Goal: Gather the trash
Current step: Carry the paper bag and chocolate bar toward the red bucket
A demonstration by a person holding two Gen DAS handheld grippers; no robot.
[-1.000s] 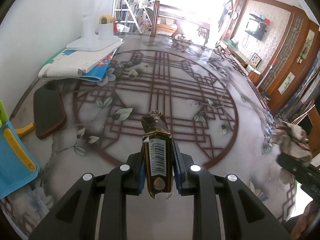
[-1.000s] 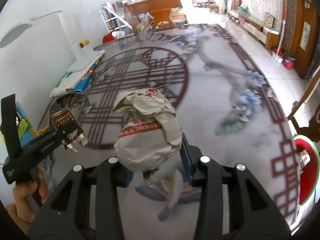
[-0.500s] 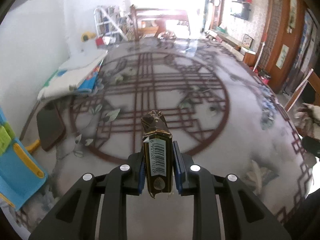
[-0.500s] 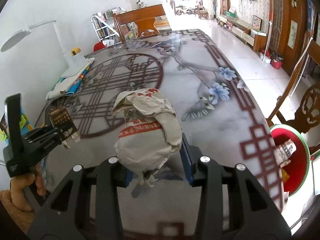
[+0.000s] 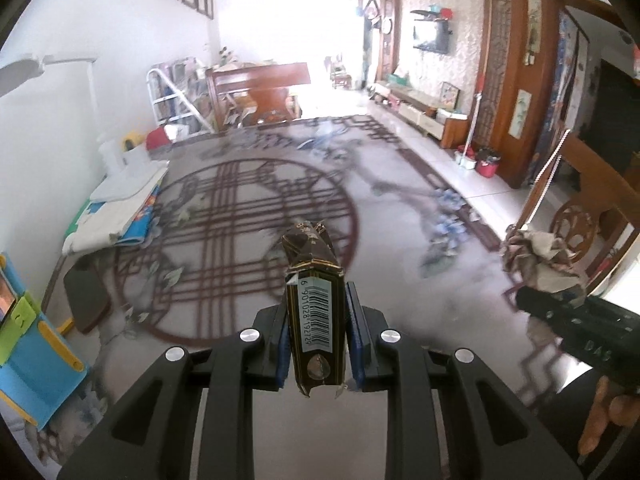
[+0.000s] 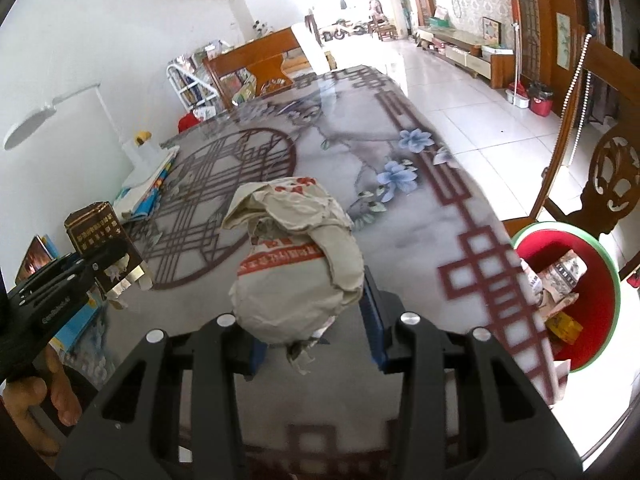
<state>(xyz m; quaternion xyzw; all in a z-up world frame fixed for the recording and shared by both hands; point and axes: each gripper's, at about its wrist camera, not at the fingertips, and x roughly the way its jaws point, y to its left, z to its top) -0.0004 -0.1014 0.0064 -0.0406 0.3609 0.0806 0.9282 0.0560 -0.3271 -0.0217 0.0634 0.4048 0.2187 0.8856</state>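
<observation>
Squarely between the blue pads of the left gripper [image 5: 316, 338] sits a dark brown packet [image 5: 314, 300] with a barcode, clamped on both sides and held above the patterned table [image 5: 248, 216]. The right gripper [image 6: 310, 322] is closed around a crumpled paper ball [image 6: 294, 256], also held over the table, nearer its right edge. Just past that edge, lower down, stands a red bin [image 6: 600, 280] with a green rim and paper scraps inside, beside a carved wooden chair [image 6: 612, 176]. Toward the table's left edge lie stacked papers [image 5: 120, 204] and a blue toy [image 5: 36, 344]; the table's patterned middle shows bare between them and the grippers.
</observation>
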